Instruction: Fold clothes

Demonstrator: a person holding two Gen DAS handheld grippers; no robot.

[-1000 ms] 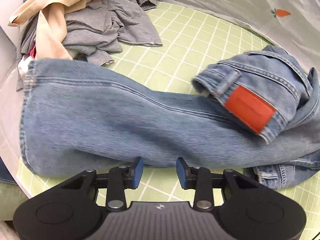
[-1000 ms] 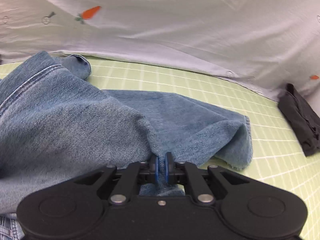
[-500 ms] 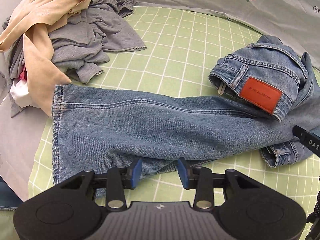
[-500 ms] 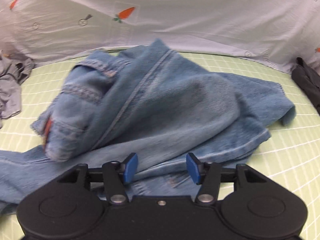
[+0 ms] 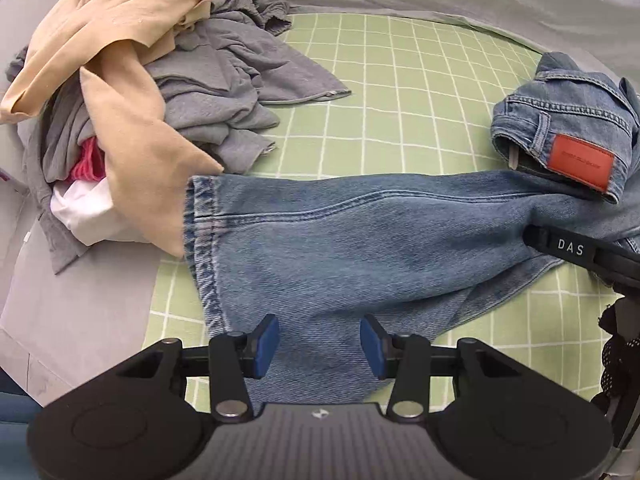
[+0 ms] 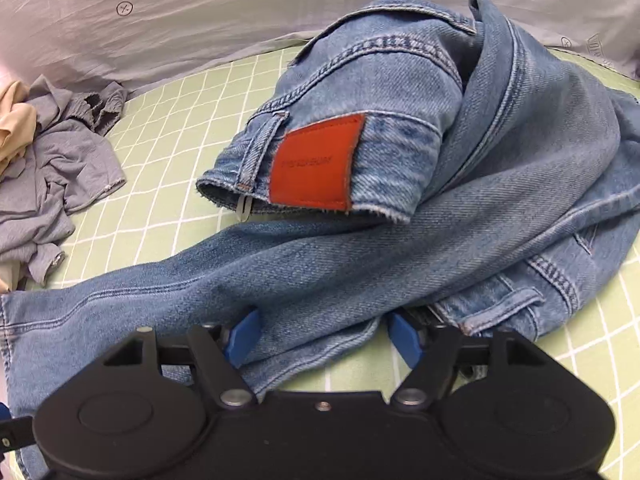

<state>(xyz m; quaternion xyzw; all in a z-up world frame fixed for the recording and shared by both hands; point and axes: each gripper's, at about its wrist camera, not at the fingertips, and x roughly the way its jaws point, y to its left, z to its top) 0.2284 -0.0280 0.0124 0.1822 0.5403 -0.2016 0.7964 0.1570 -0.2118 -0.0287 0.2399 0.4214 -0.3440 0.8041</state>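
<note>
jeans lying on green checked bed sheet, one leg stretched flat, waistband end bunched | left gripper and right gripper hovering spread over leg, gripping nothing | step: straightening | next: waistband needing flattening

Green grid mat beneath; carrot-print grey sheet behind.

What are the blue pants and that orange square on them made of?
The blue pants look like denim: a faded, diagonal weave with thick stitched seams. The orange patch seems to be leather or fake leather: smooth, matte, with stamped lettering, sewn around its edge.
</note>
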